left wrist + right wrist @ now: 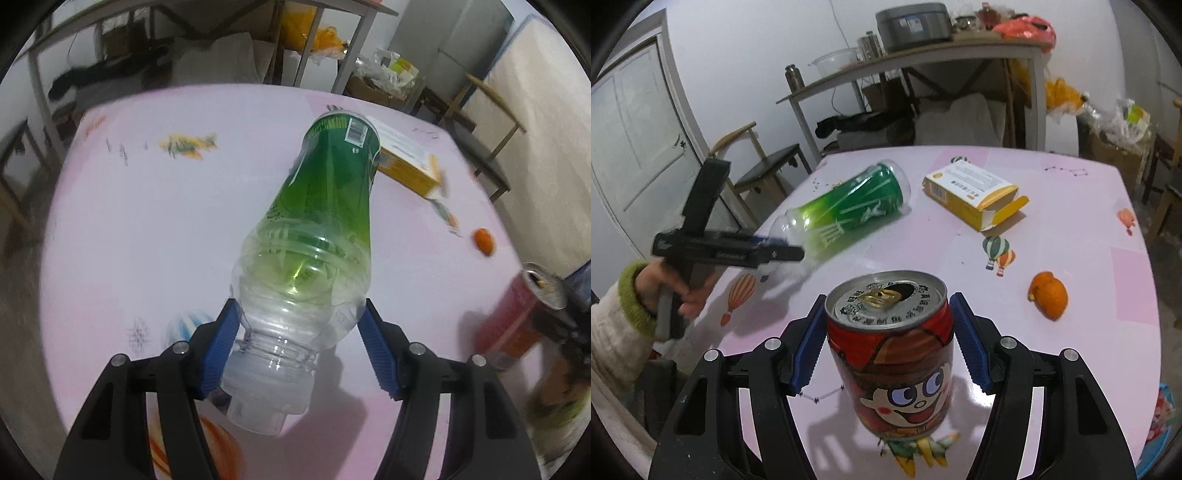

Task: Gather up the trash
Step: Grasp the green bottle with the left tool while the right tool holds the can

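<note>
One empty plastic bottle [317,236] sits pinched in the left gripper [299,350]; one opened can [892,354] is clamped by the right gripper [888,343]. One open box [971,195] and one orange peel [1049,295] lie on the table [1071,229].

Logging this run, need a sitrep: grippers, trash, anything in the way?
Left gripper around the bottle neck, grip unconfirmed. Right gripper shut on the can. Box and orange peel left on table. Nothing in the way.

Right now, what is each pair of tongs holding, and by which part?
Left tongs: green bottle, at its clear shoulder near the cap. Right tongs: red can, by its upper sides.
</note>
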The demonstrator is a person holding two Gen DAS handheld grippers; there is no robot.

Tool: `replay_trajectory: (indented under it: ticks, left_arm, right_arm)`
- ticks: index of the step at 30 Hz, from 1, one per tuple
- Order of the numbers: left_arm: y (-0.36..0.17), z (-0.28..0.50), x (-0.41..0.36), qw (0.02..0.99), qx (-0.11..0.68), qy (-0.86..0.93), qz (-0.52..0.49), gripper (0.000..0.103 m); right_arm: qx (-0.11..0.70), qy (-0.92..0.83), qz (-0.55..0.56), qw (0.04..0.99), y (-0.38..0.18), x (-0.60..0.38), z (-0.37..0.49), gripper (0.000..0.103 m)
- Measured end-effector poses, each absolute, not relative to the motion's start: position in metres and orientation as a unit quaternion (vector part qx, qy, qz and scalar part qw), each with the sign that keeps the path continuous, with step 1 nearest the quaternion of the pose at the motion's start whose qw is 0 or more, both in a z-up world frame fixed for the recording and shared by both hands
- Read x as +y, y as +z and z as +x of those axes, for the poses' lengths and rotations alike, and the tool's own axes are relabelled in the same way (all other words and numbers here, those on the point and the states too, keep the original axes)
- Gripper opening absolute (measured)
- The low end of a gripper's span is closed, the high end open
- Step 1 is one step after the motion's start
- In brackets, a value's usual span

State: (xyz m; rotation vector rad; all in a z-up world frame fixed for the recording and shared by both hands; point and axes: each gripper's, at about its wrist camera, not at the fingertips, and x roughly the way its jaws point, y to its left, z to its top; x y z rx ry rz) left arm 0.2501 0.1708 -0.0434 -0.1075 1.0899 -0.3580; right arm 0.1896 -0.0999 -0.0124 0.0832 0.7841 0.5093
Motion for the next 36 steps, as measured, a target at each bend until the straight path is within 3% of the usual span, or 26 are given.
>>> replay_trajectory:
  ticks: [7, 14, 20, 25, 32, 36]
  left_arm:
    - [-0.044, 0.175, 0.157, 0.846, 0.5, -0.128, -0.131, 0.064]
    - [-0.049, 0.135, 0.15, 0.858, 0.479, -0.104, -0.154, 0.064]
    - [-0.051, 0.124, 0.161, 0.846, 0.477, -0.135, -0.197, 0.065]
    - [-0.047, 0.106, 0.175, 0.842, 0.451, -0.176, -0.239, 0.072]
    - [-0.044, 0.072, 0.2, 0.849, 0.423, -0.193, -0.252, 0.073]
    - [-0.046, 0.057, 0.21, 0.85, 0.418, -0.192, -0.255, 0.073]
  right_arm:
    - [0.381, 0.234, 0.005, 0.895, -0.017, -0.108, 0.168, 0.064]
    - [0.408, 0.242, 0.034, 0.88, -0.01, -0.124, 0.162, 0.082]
    - [0.387, 0.245, 0.077, 0.885, 0.027, -0.131, 0.144, 0.082]
    - [0.394, 0.287, 0.1, 0.867, 0.05, -0.087, 0.144, 0.082]
    - [0.499, 0.275, 0.134, 0.811, 0.007, -0.007, 0.173, 0.082]
    - [0.518, 0.207, 0.117, 0.822, -0.015, 0.013, 0.189, 0.082]
